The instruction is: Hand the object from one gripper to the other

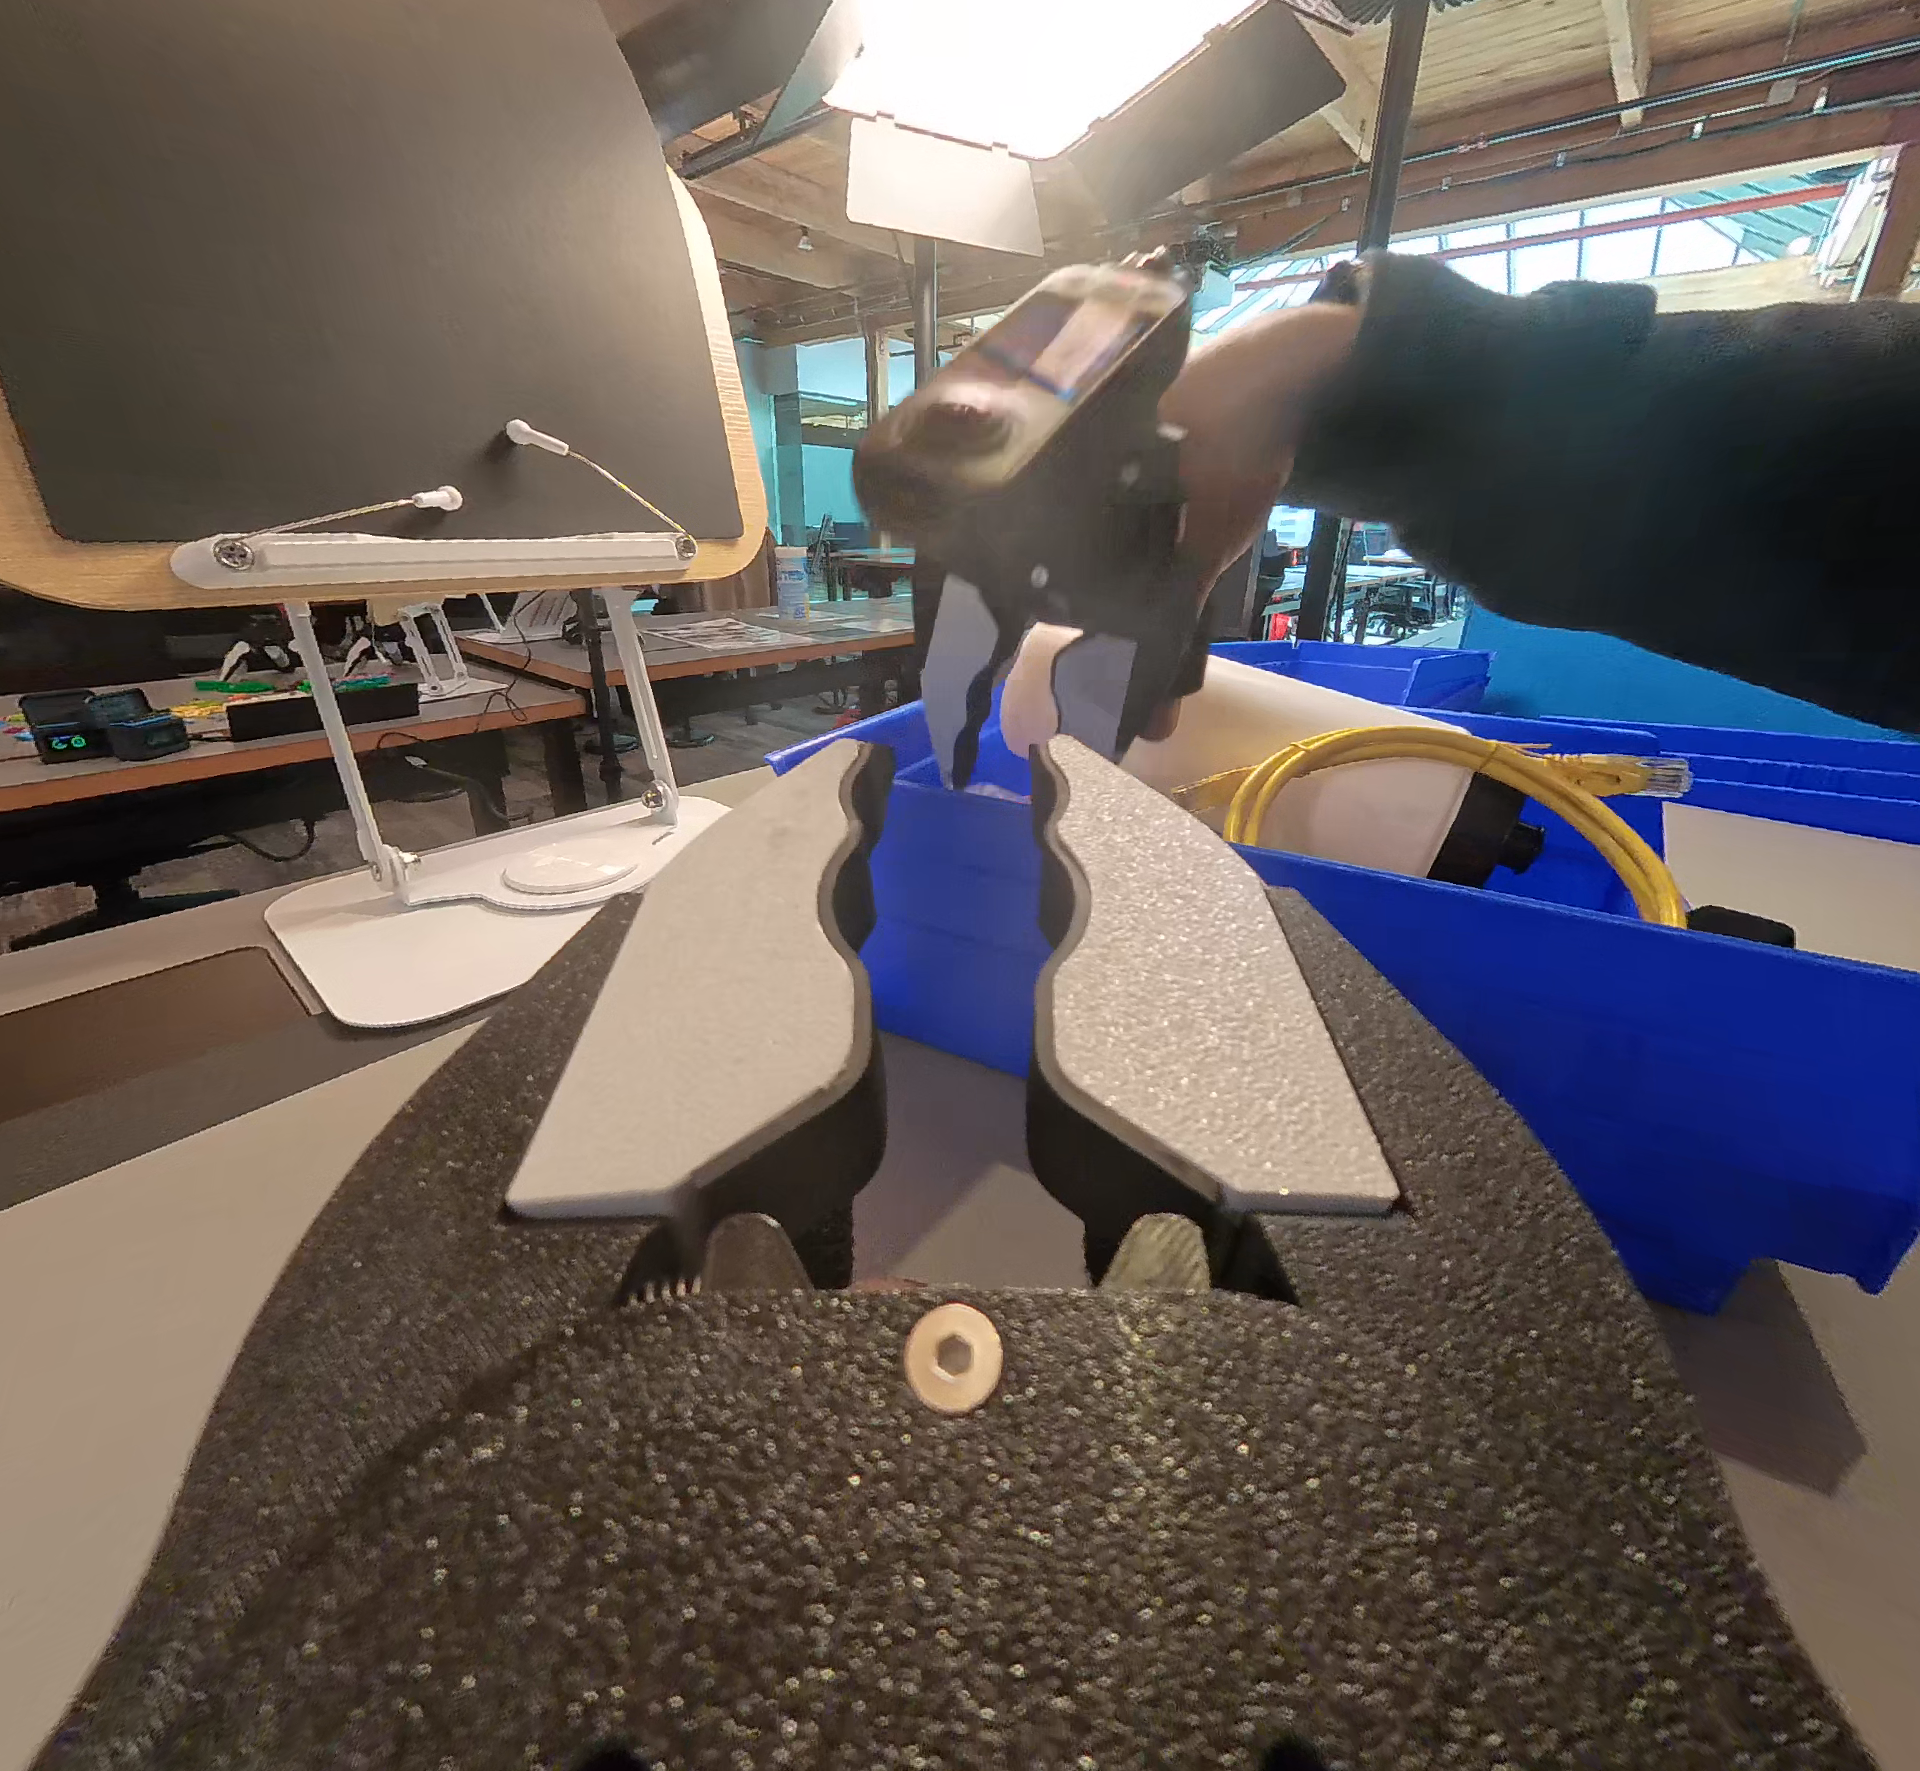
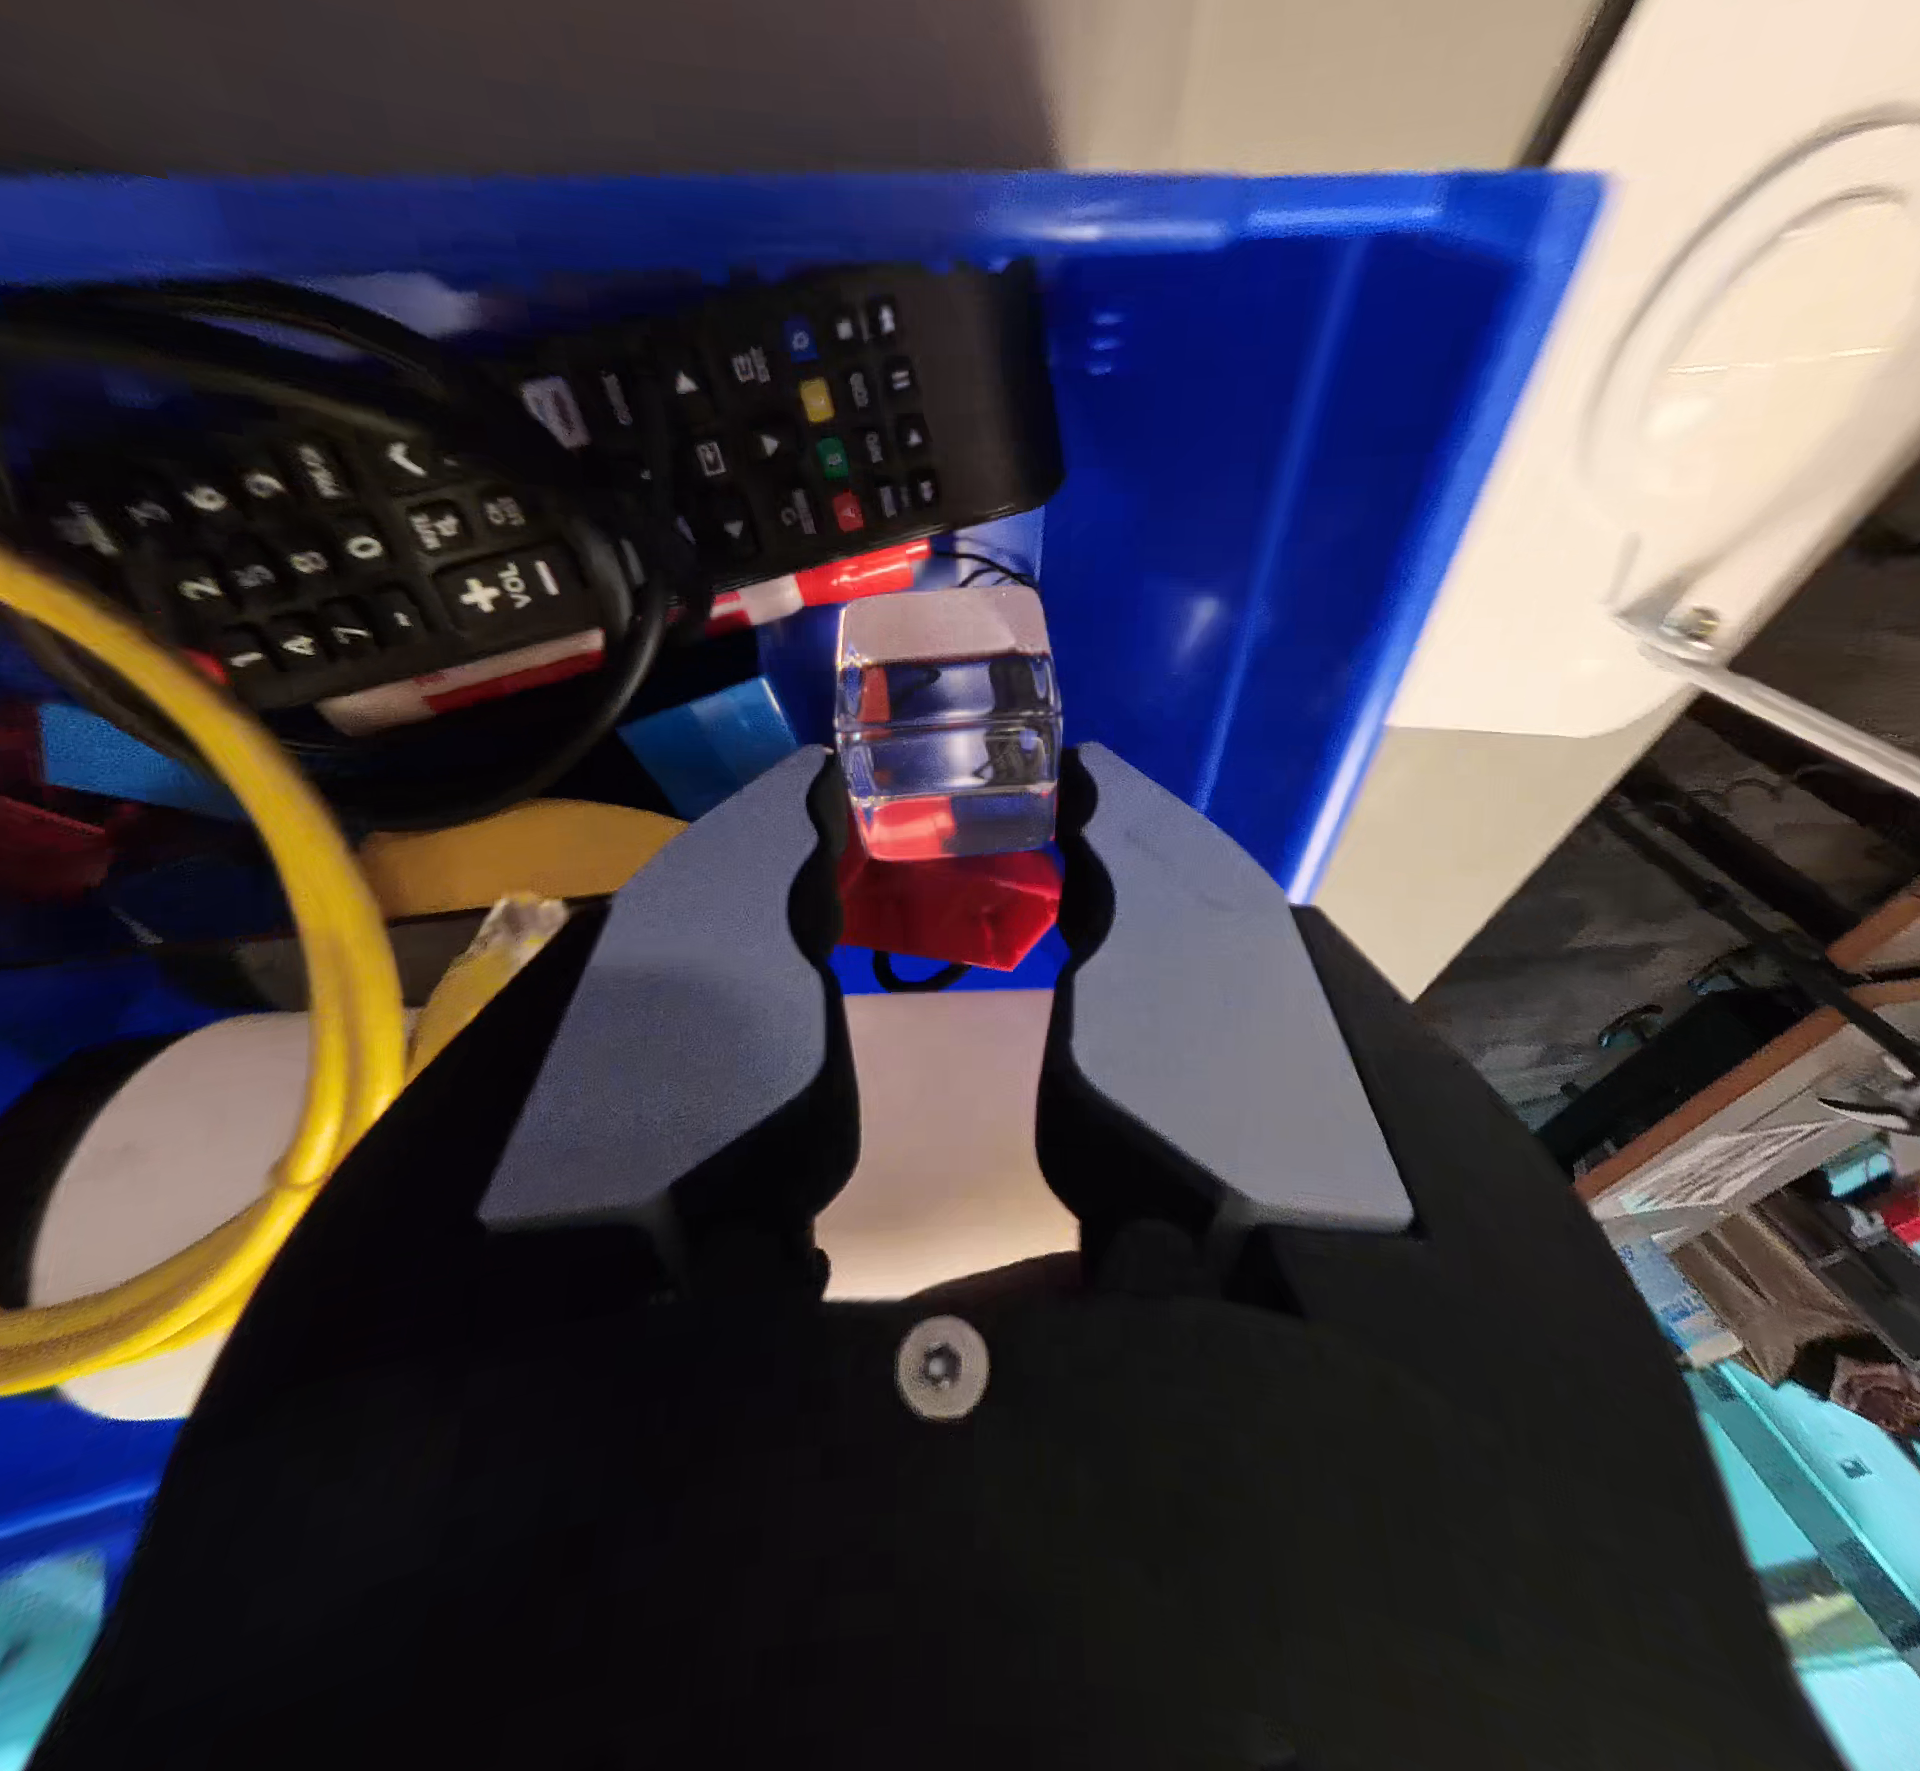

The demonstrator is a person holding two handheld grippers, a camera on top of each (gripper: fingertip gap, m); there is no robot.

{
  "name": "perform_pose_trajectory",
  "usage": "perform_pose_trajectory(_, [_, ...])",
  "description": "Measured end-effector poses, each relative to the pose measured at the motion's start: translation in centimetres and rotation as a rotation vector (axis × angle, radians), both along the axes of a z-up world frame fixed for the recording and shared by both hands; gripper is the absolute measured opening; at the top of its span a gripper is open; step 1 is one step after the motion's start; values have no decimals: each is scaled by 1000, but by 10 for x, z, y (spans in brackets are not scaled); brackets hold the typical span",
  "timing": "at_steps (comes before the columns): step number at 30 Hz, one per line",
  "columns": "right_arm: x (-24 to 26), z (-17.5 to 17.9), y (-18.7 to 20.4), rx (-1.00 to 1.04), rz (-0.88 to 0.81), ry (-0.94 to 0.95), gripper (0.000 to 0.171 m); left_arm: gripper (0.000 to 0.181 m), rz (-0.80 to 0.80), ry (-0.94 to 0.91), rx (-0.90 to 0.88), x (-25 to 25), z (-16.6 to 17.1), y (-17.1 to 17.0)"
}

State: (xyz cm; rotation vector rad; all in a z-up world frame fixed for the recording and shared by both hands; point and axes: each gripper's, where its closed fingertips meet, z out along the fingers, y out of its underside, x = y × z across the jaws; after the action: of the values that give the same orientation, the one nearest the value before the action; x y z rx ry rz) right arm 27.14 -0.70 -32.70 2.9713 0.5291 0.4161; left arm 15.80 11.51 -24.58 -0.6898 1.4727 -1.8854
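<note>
A clear cube (image 2: 948, 734) sits in the middle of the right wrist view, pinched between the fingertips of the right gripper (image 2: 948, 791), whose jaws are closed on its two sides. It hangs over the inside of a blue bin (image 2: 1247, 495), near the bin's right-hand wall. Just below the cube in the frame lies a red block (image 2: 940, 906). Above it, a black remote control (image 2: 582, 485) stretches across the upper left of the bin, with a red-and-white marker (image 2: 831, 583) partly under it. A yellow cable (image 2: 332, 890) loops down the left edge, and a white cylinder (image 2: 177, 1160) shows at the lower left.

In the left wrist view, the left gripper (image 1: 961, 786) fills the lower centre with its jaws apart and nothing between them. Beyond its tips, in the centre of the frame, the right gripper (image 1: 1023, 713) points down into the blue bin (image 1: 1558, 1046), held by a hand (image 1: 1236, 443) in a black sleeve (image 1: 1621, 474) that comes in from the right; this part is blurred and the cube cannot be made out there. The yellow cable (image 1: 1455, 765) and the white cylinder (image 1: 1299, 745) lie in the bin to the right. A white stand (image 1: 436, 848) holding a dark board (image 1: 332, 215) occupies the upper left, and a bright studio light (image 1: 1039, 7) glows at the top.
</note>
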Motion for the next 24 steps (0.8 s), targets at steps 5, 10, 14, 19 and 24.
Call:
perform_pose_trajectory(5, [-28,60,5,360,-11,-91,39,29,11,-38,58,-11,0,-9])
perform_pose_trajectory(10, [-100,111,-8,754,43,-118,39,29,-33,-104,112,-41,5,-37])
perform_pose_trajectory(14, [-170,120,-27,969,164,-190,39,30,-279,9,-51,-91,14,-77])
perform_pose_trajectory(19, [-245,105,-55,1127,329,-306,39,51,-628,358,-361,-156,22,-122])
perform_pose_trajectory(24, [-297,95,-79,1279,390,-300,38,57,-679,545,-404,-186,-8,-157])
